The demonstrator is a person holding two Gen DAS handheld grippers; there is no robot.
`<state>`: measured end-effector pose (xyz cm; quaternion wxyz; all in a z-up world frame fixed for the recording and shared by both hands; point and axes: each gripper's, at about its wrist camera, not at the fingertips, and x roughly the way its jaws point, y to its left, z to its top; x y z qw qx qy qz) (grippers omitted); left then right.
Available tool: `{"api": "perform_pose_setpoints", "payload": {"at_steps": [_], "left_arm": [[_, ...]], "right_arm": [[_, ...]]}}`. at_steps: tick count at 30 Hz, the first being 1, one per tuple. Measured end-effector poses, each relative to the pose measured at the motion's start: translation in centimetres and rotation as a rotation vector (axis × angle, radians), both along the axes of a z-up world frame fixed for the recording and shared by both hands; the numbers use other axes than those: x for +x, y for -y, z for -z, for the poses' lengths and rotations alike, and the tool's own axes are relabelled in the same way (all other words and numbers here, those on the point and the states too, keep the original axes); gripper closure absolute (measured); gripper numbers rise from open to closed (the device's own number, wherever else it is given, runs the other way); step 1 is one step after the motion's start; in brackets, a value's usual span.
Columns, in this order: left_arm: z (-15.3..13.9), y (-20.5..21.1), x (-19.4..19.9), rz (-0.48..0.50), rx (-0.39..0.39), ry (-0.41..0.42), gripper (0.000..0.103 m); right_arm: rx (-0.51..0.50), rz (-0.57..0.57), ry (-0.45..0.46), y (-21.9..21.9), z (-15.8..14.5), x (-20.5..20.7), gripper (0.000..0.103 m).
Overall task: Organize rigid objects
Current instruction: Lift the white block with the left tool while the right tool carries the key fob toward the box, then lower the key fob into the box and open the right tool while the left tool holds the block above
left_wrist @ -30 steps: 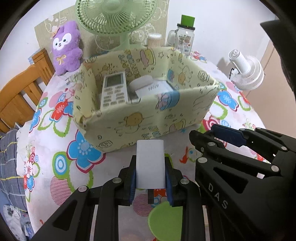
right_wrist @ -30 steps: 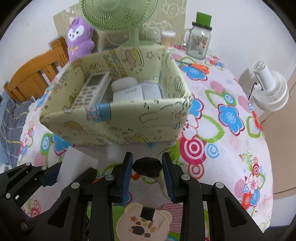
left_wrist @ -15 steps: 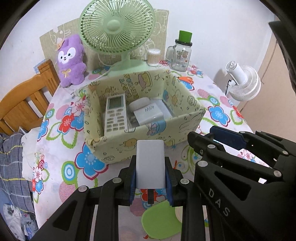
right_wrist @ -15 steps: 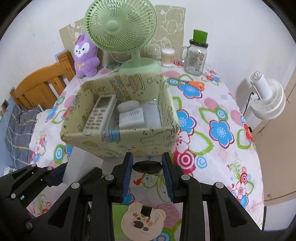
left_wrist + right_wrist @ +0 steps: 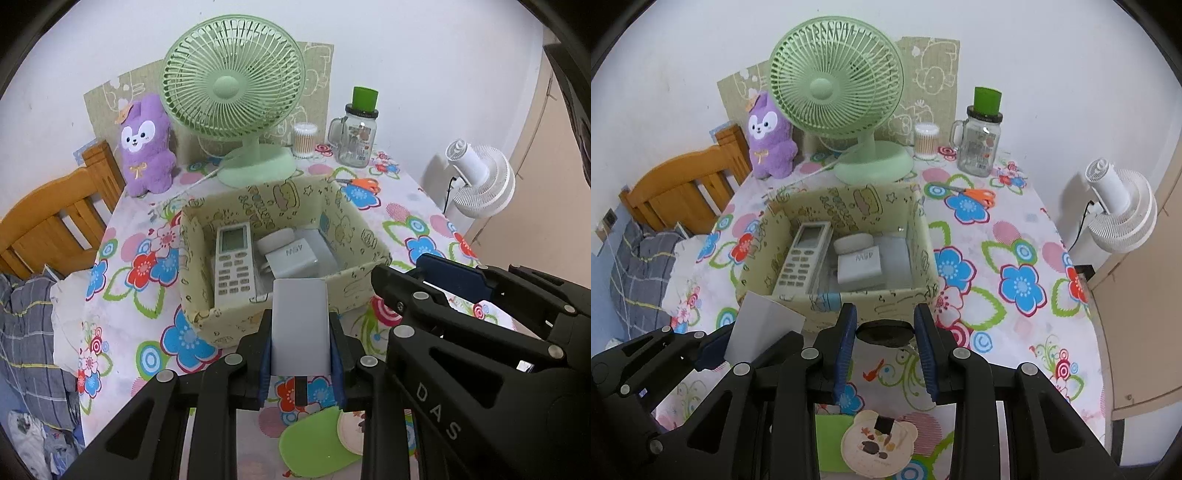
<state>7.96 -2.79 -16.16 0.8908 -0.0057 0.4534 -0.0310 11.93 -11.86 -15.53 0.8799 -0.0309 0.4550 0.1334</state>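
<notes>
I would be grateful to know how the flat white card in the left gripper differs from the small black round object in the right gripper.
The flat white card is pale and rectangular; the small black round object is dark and rounded. The card stands upright, well above the left gripper fingers; the black object sits low between the right gripper fingers. Both are clamped, in front of the patterned box.

Matt black plastic gripper (image 5: 300,345) — smooth grey card (image 5: 299,325); printed cloth over the worktop (image 5: 413,221), glossy glass jar (image 5: 356,138), fuzzy purple plush (image 5: 146,147), varnished wooden chair (image 5: 55,218).
</notes>
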Motion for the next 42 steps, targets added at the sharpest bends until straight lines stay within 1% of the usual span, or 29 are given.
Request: {"api": "perform_pose_setpoints", "payload": {"at_steps": [5, 13, 16, 30, 37, 42], "left_arm": [[-1.3, 0.0, 0.2, 0.004, 0.003, 0.007, 0.078], [-3.7, 0.2, 0.8, 0.014, 0.011, 0.051, 0.078], [-4.2, 0.0, 1.1, 0.013, -0.007, 0.054, 0.078], [-5.5, -0.5, 3.0, 0.02, -0.012, 0.078, 0.078], [-5.4, -0.8, 4.6, 0.017, -0.02, 0.08, 0.078], [-5.1, -1.2, 5.7, 0.008, -0.026, 0.073, 0.078]], "right_arm": [[-0.001, 0.001, 0.006, 0.0, -1.2, 0.2, 0.067], [0.012, 0.007, 0.043, -0.1, -3.6, 0.8, 0.067], [0.016, 0.012, 0.051, -0.1, -4.3, 1.0, 0.067], [0.025, 0.037, 0.067, -0.4, -5.6, 2.9, 0.067], [0.037, 0.052, 0.061, -0.6, -5.5, 4.4, 0.067], [0.042, 0.041, 0.057, -1.0, -5.1, 5.5, 0.067]]}}
